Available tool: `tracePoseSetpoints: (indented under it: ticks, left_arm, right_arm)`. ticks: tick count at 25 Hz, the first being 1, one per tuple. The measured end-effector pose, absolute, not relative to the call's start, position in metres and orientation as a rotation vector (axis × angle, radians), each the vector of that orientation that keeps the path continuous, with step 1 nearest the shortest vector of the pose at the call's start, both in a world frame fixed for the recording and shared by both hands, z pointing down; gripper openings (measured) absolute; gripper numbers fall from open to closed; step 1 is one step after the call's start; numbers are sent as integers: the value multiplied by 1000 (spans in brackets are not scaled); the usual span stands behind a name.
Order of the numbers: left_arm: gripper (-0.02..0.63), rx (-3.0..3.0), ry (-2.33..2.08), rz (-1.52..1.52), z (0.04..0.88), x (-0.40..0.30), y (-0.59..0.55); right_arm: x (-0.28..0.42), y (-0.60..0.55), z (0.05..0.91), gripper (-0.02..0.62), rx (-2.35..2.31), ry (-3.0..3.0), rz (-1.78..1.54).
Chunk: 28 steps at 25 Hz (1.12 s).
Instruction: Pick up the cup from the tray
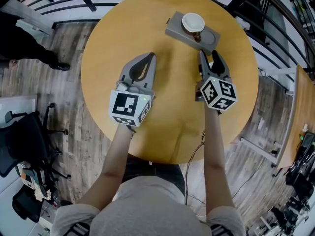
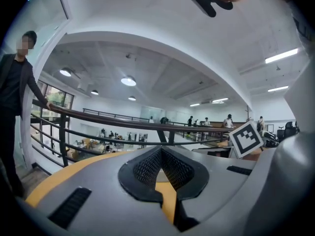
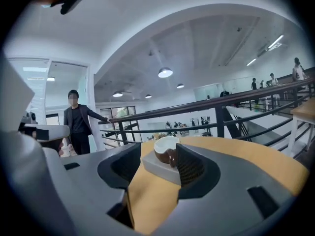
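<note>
A cup (image 1: 192, 22), white inside and brown outside, stands on a grey tray (image 1: 209, 37) at the far side of the round wooden table (image 1: 118, 43). My right gripper (image 1: 209, 57) hovers just short of the tray, open and empty. In the right gripper view the cup (image 3: 166, 150) and tray (image 3: 156, 170) show ahead between the spread jaws of the right gripper (image 3: 157, 157), apart from them. My left gripper (image 1: 151, 57) hangs over the table's middle, to the left. In its own view the left gripper (image 2: 160, 150) has its tips together with nothing held.
A dark railing (image 3: 221, 102) runs behind the table's far edge. A person in dark clothes (image 3: 78, 122) stands at the railing on the left. An office chair (image 1: 19, 136) sits on the floor at left. Another table (image 1: 306, 100) stands at right.
</note>
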State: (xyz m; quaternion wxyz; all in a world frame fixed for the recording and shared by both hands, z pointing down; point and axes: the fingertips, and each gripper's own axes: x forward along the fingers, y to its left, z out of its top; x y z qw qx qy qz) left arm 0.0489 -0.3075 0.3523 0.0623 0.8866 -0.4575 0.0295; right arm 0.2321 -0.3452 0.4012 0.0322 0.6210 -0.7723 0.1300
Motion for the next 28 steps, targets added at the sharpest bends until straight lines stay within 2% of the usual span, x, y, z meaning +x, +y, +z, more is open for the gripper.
tracePoseSetpoints:
  ticks: [17, 28]
  left_arm:
    - [6, 2622, -1445, 67, 362, 2, -324]
    - [6, 2593, -1430, 89, 378, 1, -332]
  right_arm:
    - [220, -434, 459, 192, 1907, -2147, 571]
    - [223, -452, 486, 190, 1889, -2036, 617]
